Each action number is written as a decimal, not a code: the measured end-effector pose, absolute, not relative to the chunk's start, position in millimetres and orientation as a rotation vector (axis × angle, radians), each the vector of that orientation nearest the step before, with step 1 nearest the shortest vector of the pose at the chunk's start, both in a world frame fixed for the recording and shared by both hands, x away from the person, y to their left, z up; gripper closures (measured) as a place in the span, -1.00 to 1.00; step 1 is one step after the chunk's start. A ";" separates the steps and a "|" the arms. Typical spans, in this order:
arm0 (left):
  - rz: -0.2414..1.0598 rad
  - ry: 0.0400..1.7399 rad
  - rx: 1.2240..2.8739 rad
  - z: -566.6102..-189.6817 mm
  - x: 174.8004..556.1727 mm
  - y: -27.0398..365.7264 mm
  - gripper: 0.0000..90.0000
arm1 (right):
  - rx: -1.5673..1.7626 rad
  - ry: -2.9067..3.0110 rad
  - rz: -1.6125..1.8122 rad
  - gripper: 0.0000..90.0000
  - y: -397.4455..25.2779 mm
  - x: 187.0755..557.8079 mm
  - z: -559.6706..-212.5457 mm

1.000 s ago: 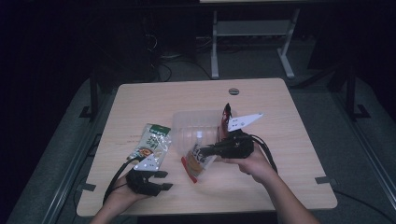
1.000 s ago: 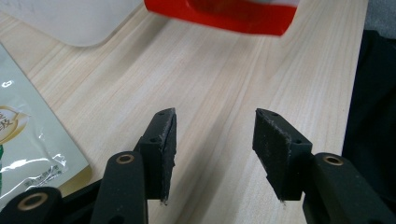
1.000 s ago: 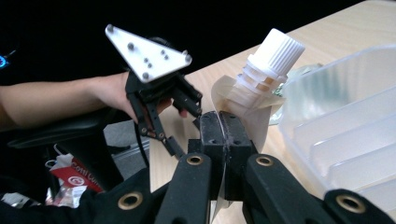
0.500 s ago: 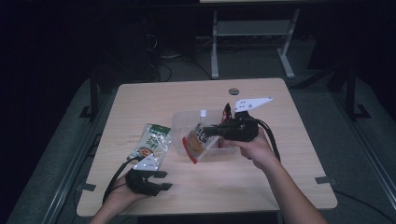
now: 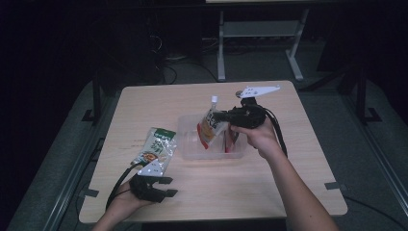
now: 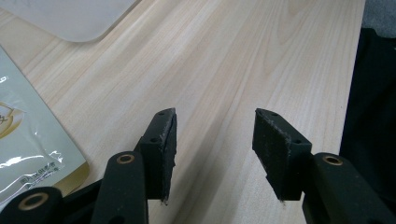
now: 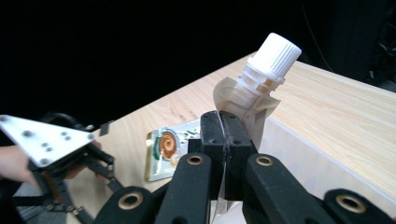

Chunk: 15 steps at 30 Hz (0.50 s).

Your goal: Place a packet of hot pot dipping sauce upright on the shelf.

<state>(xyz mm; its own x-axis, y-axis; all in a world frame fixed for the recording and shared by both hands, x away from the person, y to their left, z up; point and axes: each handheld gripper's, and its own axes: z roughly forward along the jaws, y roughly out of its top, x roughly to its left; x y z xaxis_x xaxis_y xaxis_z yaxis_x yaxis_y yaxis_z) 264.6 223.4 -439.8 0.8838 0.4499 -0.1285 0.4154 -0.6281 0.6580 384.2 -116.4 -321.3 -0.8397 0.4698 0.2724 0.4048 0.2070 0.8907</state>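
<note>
Two hand-held grippers: one per hand, both worked over a pale wooden bench [image 5: 298,192].
Left hand-held gripper [image 5: 166,186]: rested low at the near left edge of the bench; in the left gripper view [image 6: 212,156] its jaws are seen spread wide, with nothing between them but bare wood.
Flat sachet [image 5: 156,150]: laid flat on the bench just beyond the left hand-held gripper, apart from its jaws; a corner of it is seen at the left of the left gripper view [image 6: 28,149].
Clear plastic tub [image 5: 190,144]: set mid-bench, just right of the flat sachet; something red and white is seen inside its right end, too small to name.
Right hand-held gripper [image 5: 219,115]: clamped shut on a spouted pouch [image 5: 209,126], which is held tilted above the tub.
Grip detail: in the right gripper view the pouch [image 7: 247,105] is pinched on its thin film just below the white screw cap [image 7: 275,53].
Risk, slip: the film could be pulled out of the narrow pinch by the pouch's own weight.
Risk, miss: if released while tilted, the pouch could be caught on the tub rim and tipped onto the bench.
Risk, nudge: the light tub could be shoved aside if touched on the way down.
</note>
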 end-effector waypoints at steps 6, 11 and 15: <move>0.060 0.614 2.331 -439.7 264.8 224.0 0.10 | 0.912 2.385 1.713 0.99 -113.3 391.0 -327.1; 0.058 0.612 2.335 -440.1 264.7 223.8 0.10 | 0.934 2.374 1.704 0.99 -112.0 393.1 -328.1; 0.052 0.613 2.334 -440.6 264.0 222.9 0.10 | 0.950 2.360 1.690 0.99 -111.8 394.8 -327.7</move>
